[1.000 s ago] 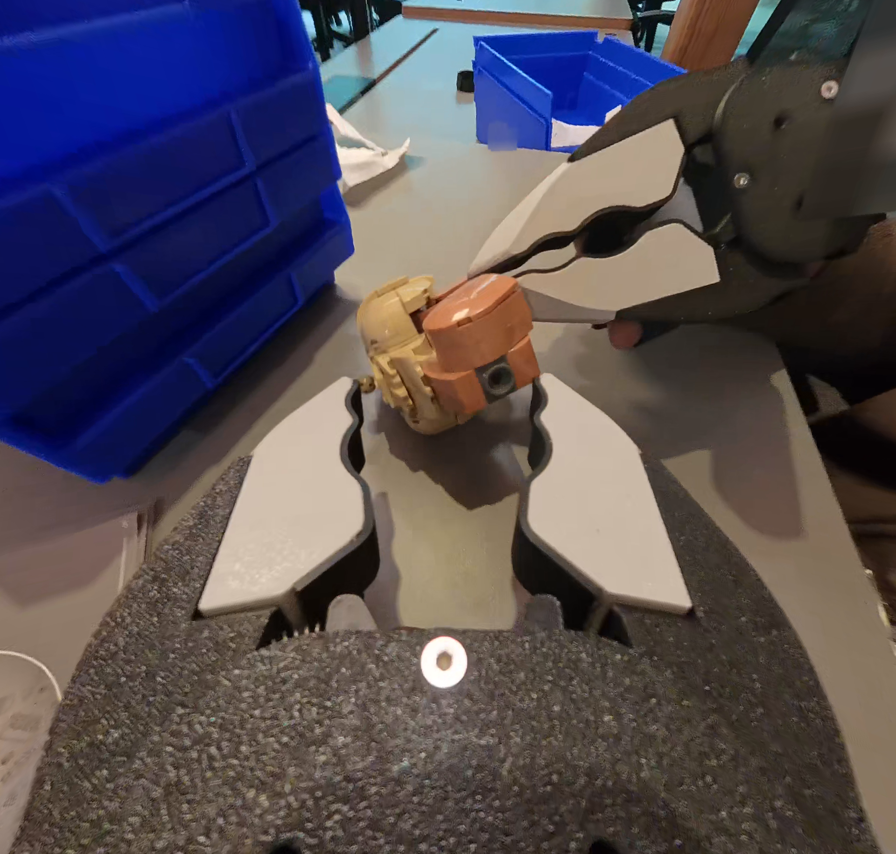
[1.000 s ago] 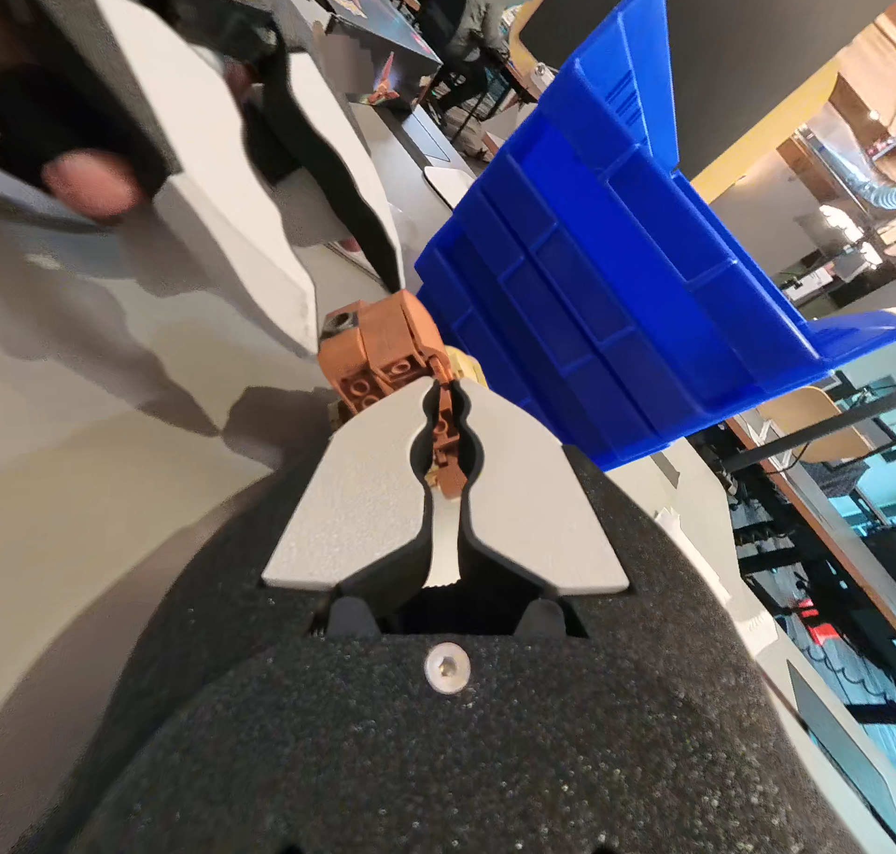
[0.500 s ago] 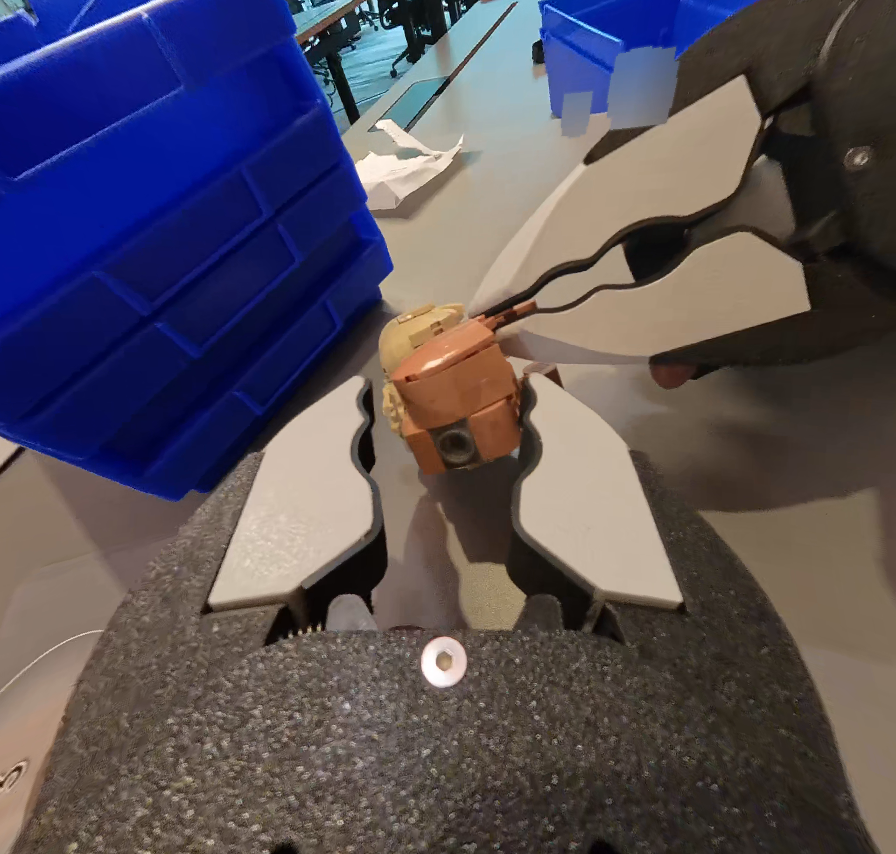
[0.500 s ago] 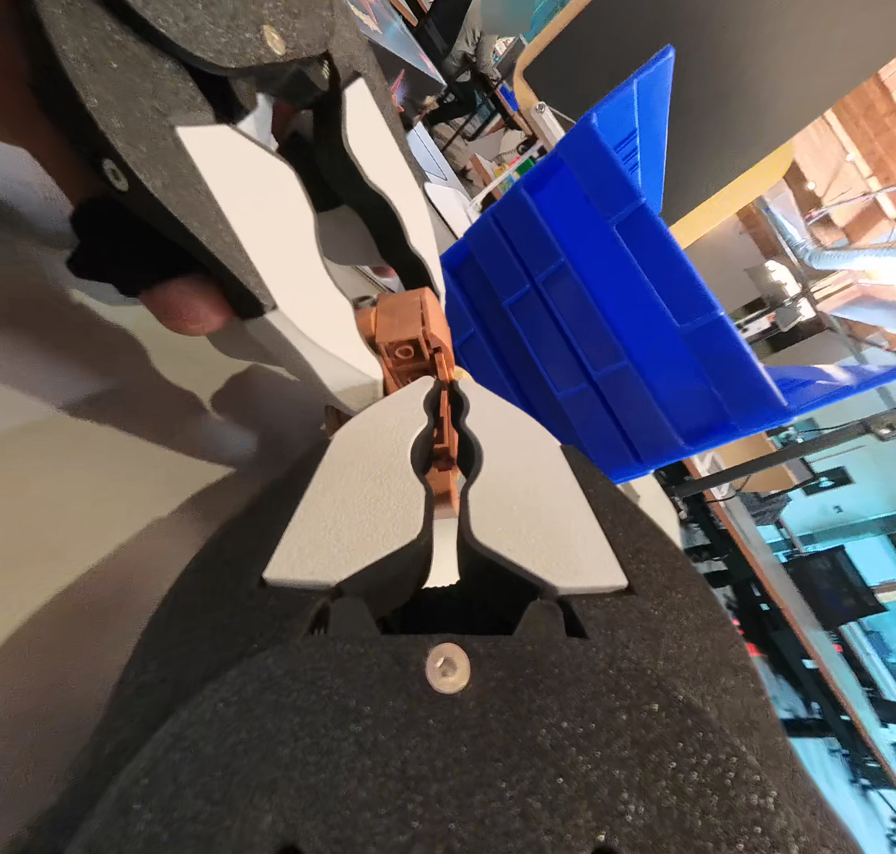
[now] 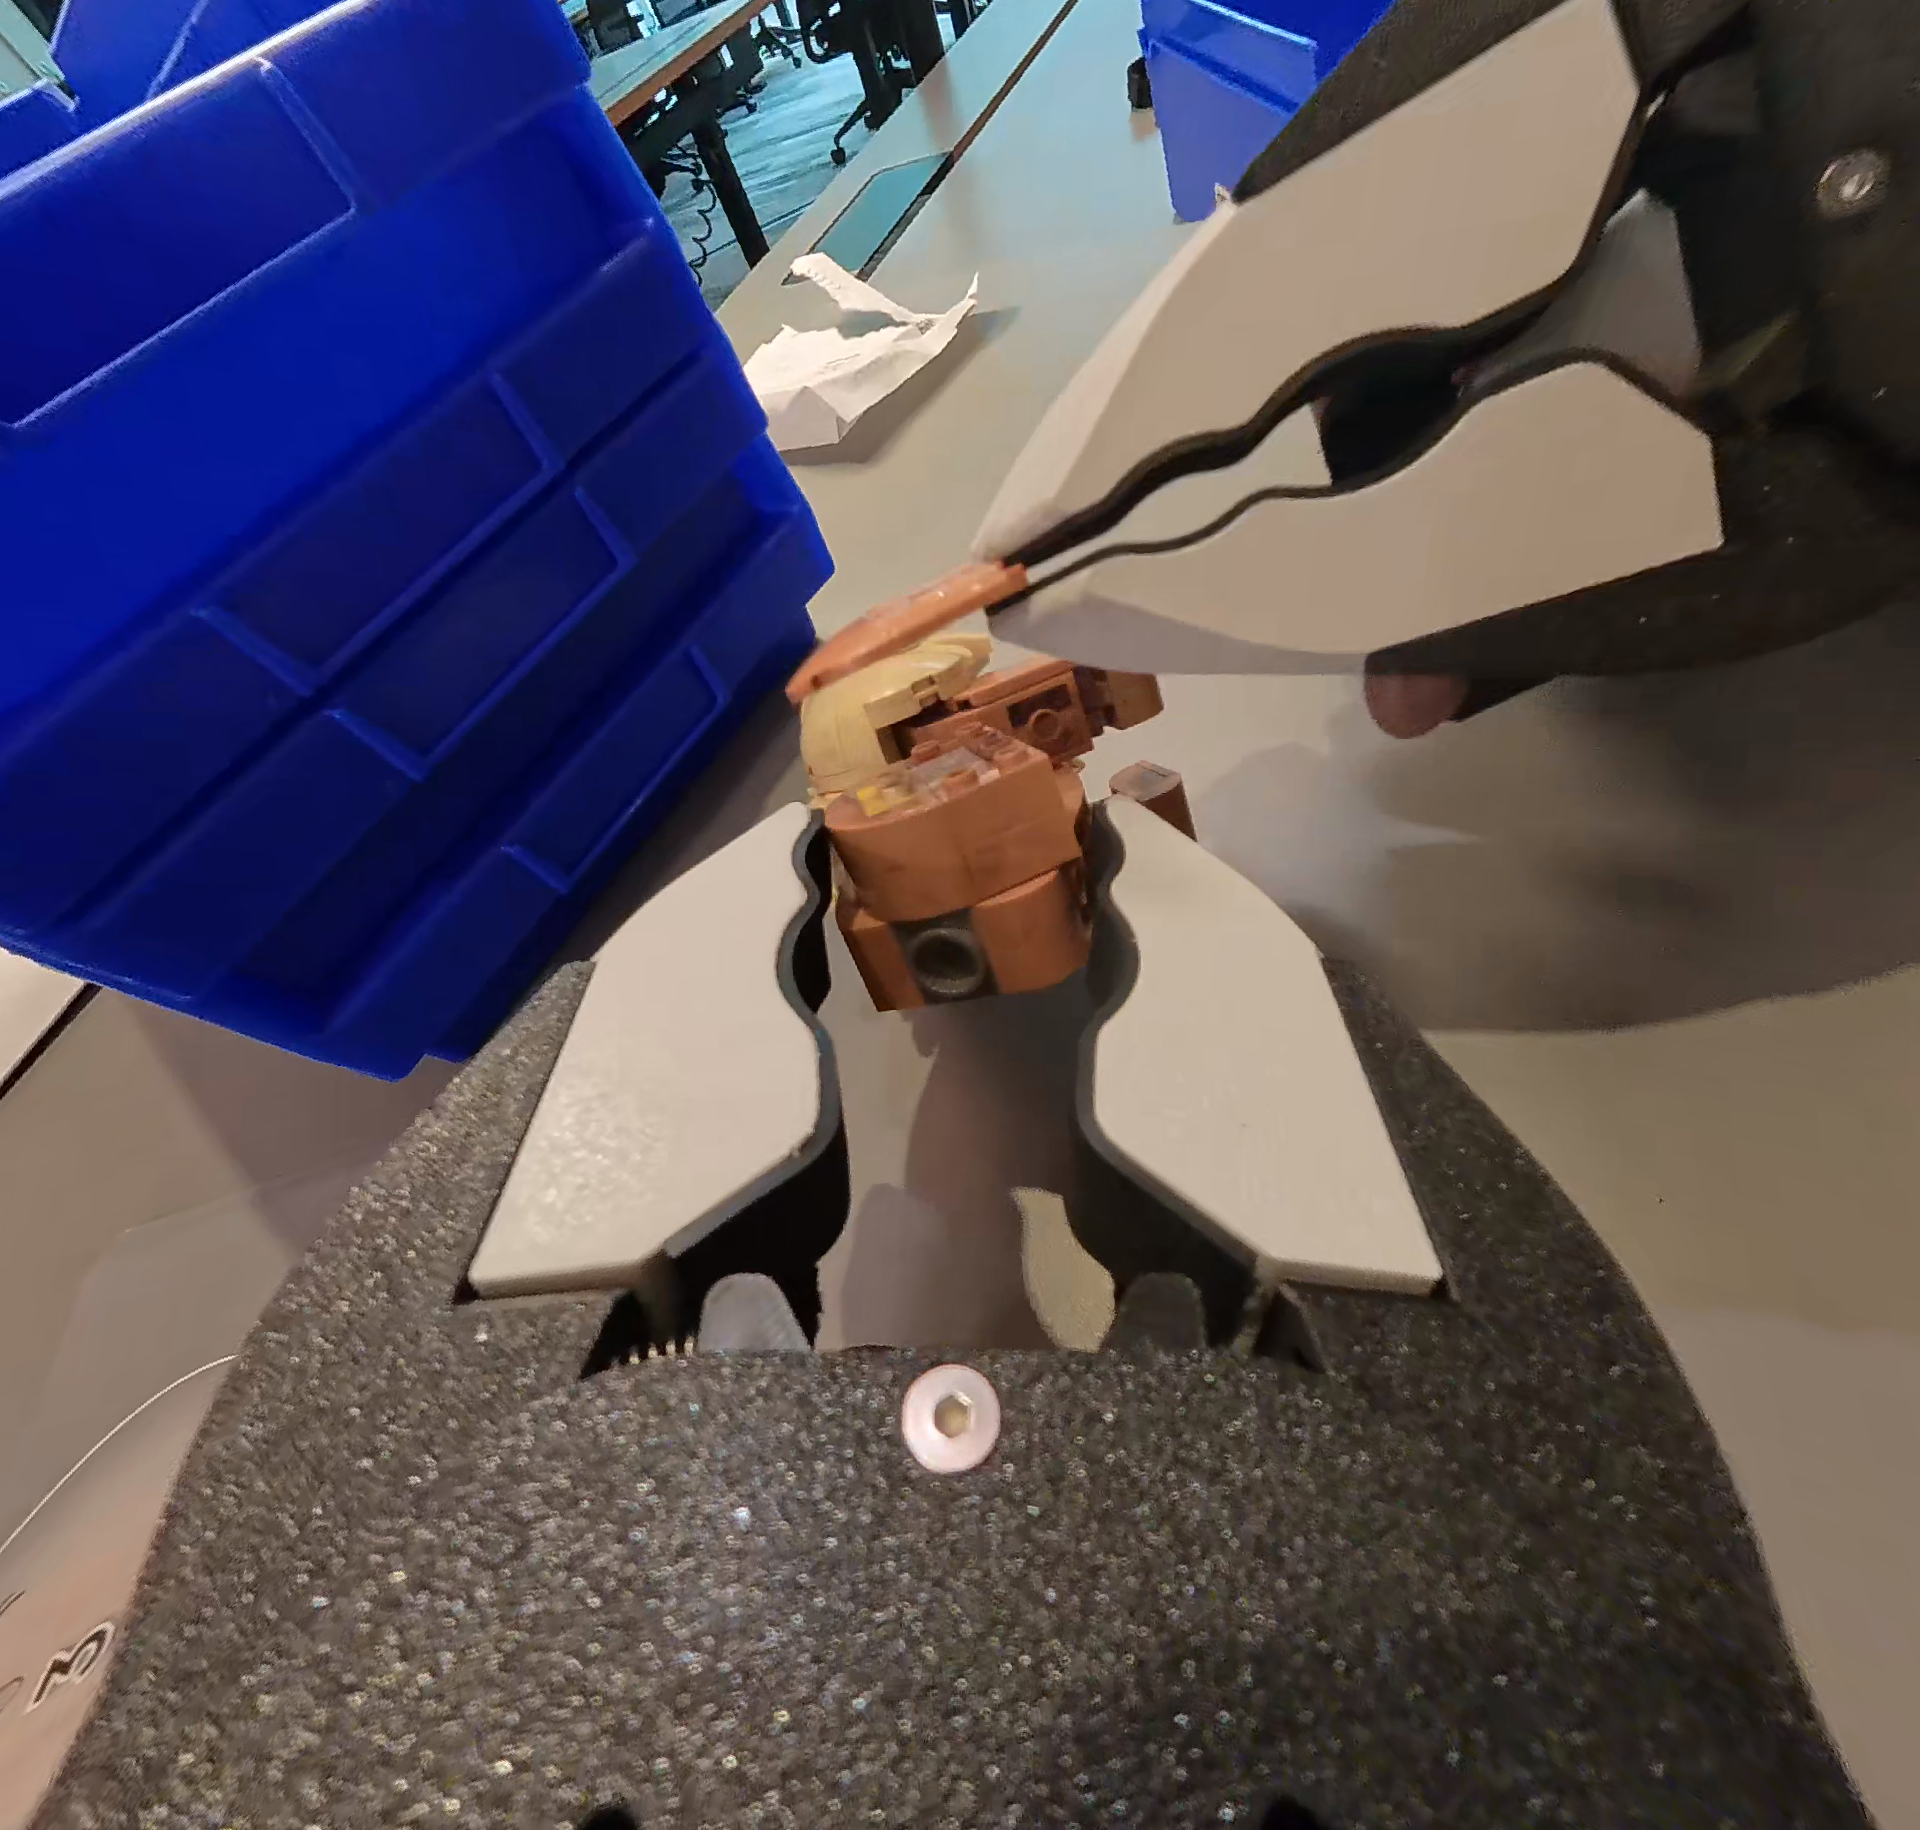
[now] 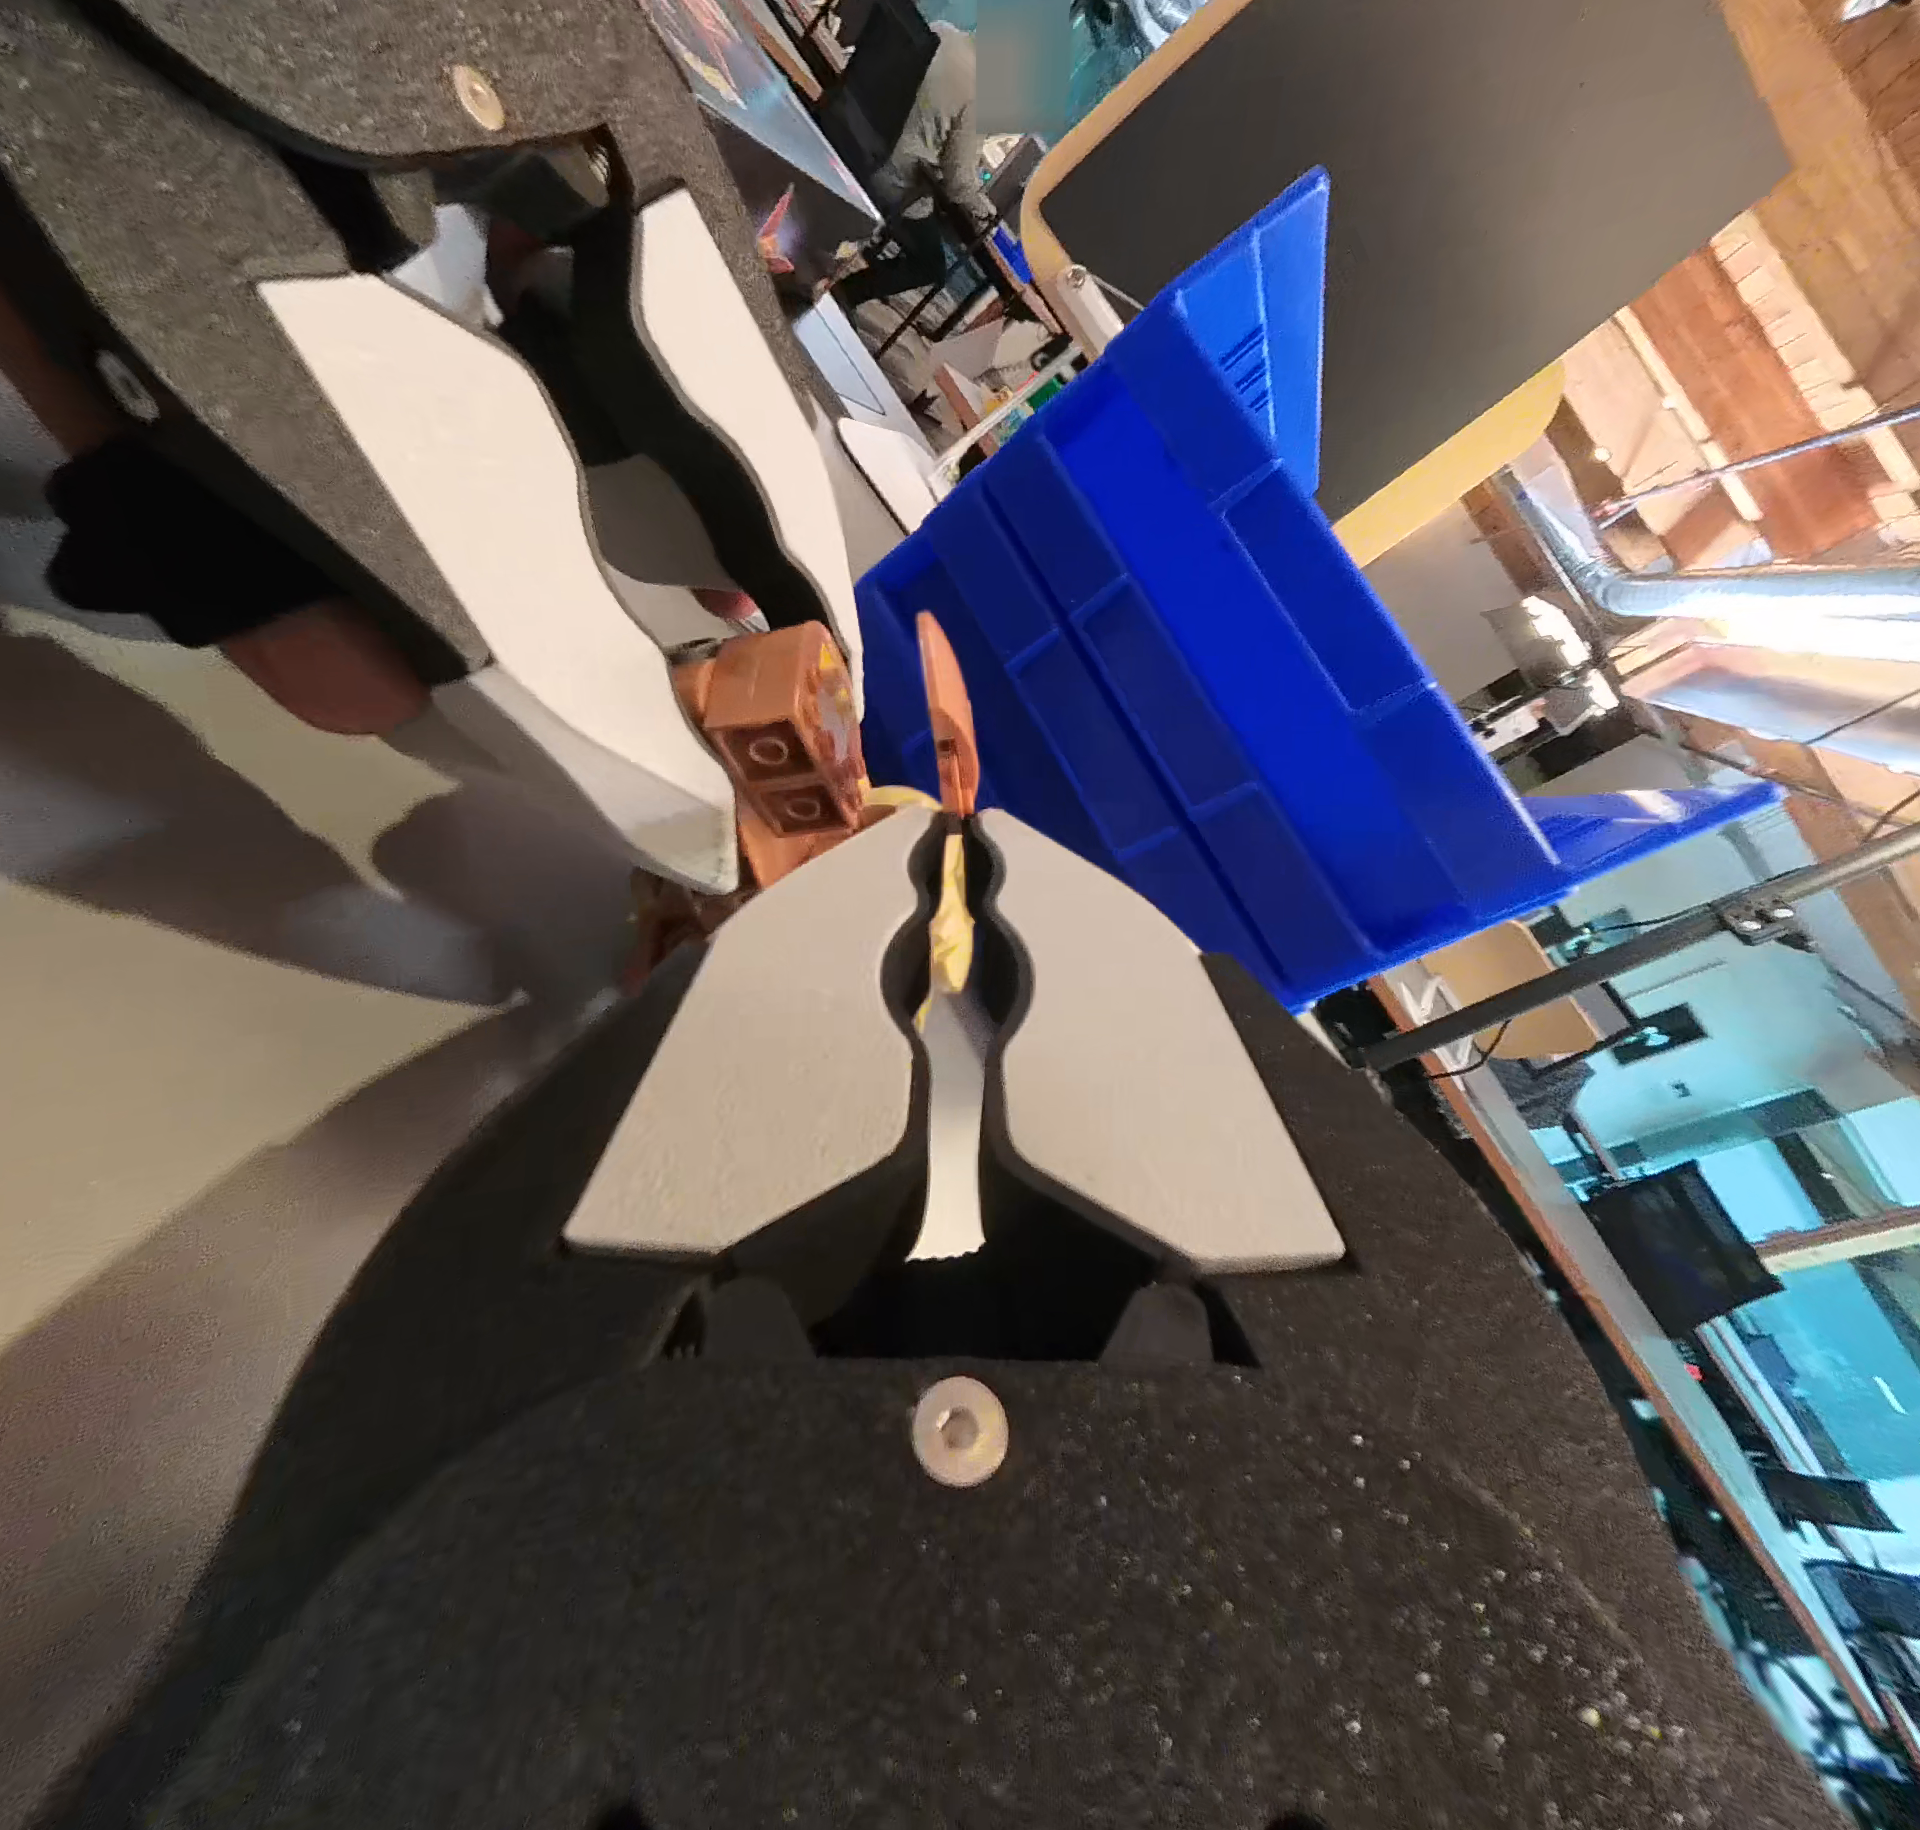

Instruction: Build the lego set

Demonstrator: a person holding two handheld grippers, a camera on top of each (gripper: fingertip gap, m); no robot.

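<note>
- Left wrist view: left gripper is clamping both fingers on the brown-and-tan lego model, above the grey table. Right gripper, at 1 o'clock, is pinching a thin brown plate over the model. Blue bin is crowding 10 o'clock.
- Right wrist view: right gripper, nearly together, is gripping the brown plate; model at 11 o'clock, bin at 1 o'clock.

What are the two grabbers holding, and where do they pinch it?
Right gripper pinches the thin brown plate by its end. Left gripper clamps the brown-and-tan lego model by its sides.
</note>
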